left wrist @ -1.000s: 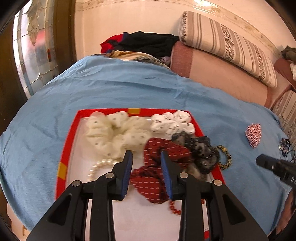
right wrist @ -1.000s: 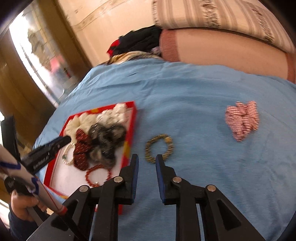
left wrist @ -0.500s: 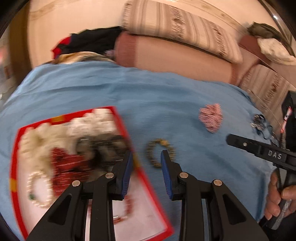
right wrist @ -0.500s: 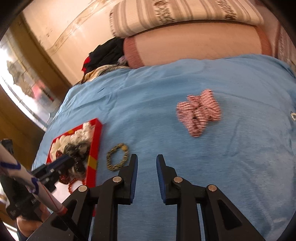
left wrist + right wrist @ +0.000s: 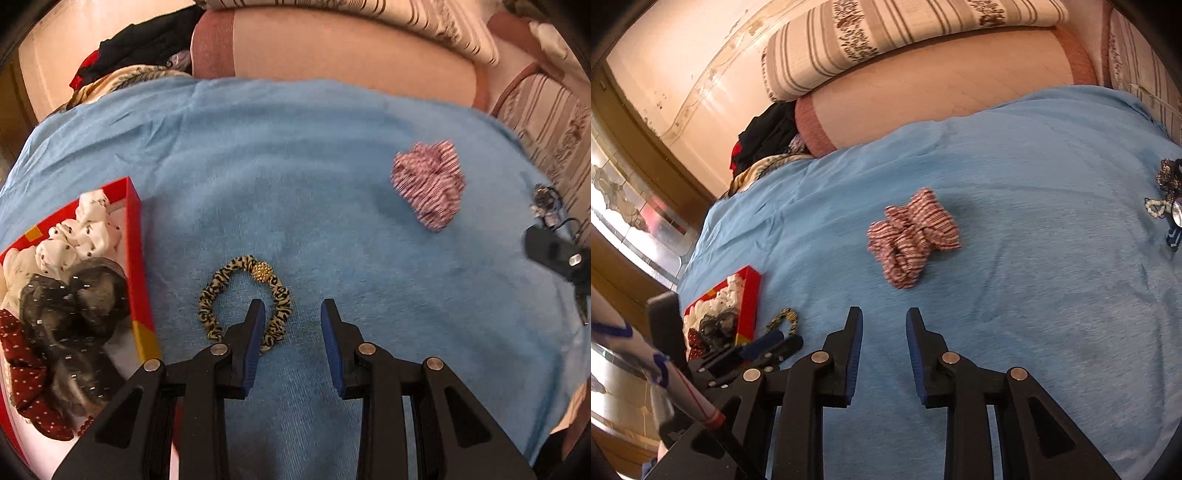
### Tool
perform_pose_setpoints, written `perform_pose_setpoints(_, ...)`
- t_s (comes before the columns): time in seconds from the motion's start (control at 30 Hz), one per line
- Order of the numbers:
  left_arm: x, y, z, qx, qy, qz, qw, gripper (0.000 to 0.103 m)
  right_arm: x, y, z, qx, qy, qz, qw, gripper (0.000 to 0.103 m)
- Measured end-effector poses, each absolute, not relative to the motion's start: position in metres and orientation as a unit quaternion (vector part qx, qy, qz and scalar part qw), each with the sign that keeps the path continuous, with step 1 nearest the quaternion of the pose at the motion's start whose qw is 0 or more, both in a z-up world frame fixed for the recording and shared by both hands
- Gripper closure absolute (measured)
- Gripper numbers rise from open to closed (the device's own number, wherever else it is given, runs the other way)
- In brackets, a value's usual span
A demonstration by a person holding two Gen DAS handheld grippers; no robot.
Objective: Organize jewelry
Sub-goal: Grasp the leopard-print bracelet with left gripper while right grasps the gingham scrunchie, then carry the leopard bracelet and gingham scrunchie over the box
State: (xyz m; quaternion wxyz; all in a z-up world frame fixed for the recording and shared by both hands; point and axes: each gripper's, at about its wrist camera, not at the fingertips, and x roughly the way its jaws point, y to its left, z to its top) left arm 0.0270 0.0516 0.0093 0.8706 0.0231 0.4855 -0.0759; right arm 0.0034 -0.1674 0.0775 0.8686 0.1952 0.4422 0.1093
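Observation:
A leopard-print hair tie (image 5: 225,282) with a gold bead lies on the blue cloth (image 5: 314,184), just right of the red tray (image 5: 136,254). My left gripper (image 5: 293,308) is open and empty, its left finger over the tie's right side. The tray holds white, black and dark red scrunchies (image 5: 66,288). A red-and-white striped scrunchie (image 5: 428,184) lies far right; it also shows in the right wrist view (image 5: 912,236). My right gripper (image 5: 884,317) is open and empty, short of that scrunchie. The tray (image 5: 750,306) and hair tie (image 5: 785,317) sit at its lower left.
A small heap of beaded jewelry (image 5: 1167,195) lies at the cloth's right edge, also in the left wrist view (image 5: 546,203). A pink bolster (image 5: 942,85) and striped pillow (image 5: 886,40) line the back. Dark clothes (image 5: 768,136) are piled at the back left.
My left gripper has swung right from over the tray to the leopard hair tie and opened wider. My right gripper has moved right, toward the striped scrunchie, and opened a little.

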Motion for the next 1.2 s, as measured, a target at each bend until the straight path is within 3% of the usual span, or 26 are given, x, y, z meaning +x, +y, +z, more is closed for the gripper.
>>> perform_pose_setpoints(0.07,0.028,0.051,0.003,0.032,0.486,-0.064,0.871,0.073,0.006,-0.173,0.076,0.2,0.44,0.102,0.869,0.064)
perform_pose_setpoints(0.17,0.029,0.047,0.002,0.039,0.48,-0.064,0.874,0.077,0.013,-0.178,0.073,0.204,0.439,0.094,0.87,0.064)
perform_pose_setpoints(0.2,0.029,0.046,0.002,0.04,0.479,-0.067,0.875,0.09,0.016,-0.179,0.072,0.205,0.438,0.092,0.871,0.062)
perform_pose_setpoints(0.23,0.028,0.045,0.002,0.037,0.477,-0.072,0.875,0.096,0.019,-0.179,0.072,0.205,0.436,0.09,0.871,0.059)
perform_pose_setpoints(0.37,0.028,0.047,0.006,0.017,0.469,-0.089,0.879,0.096,0.035,-0.173,0.071,0.198,0.429,0.083,0.878,0.046)
perform_pose_setpoints(0.67,0.029,0.052,0.017,0.001,0.448,-0.105,0.888,0.096,0.084,-0.164,0.034,0.232,0.458,0.065,0.855,0.045)
perform_pose_setpoints(0.7,0.03,0.052,0.017,0.001,0.449,-0.104,0.888,0.096,0.089,-0.162,0.029,0.231,0.462,0.065,0.854,0.053)
perform_pose_setpoints(0.73,0.031,0.053,0.016,-0.001,0.45,-0.105,0.887,0.096,0.092,-0.16,0.022,0.23,0.468,0.067,0.851,0.069)
perform_pose_setpoints(0.77,0.033,0.053,0.015,-0.002,0.452,-0.106,0.885,0.096,0.093,-0.159,0.019,0.229,0.473,0.068,0.848,0.092)
perform_pose_setpoints(1.2,0.021,0.075,0.034,-0.042,0.437,-0.128,0.889,0.096,0.042,-0.154,0.08,0.195,0.403,0.103,0.888,0.094)
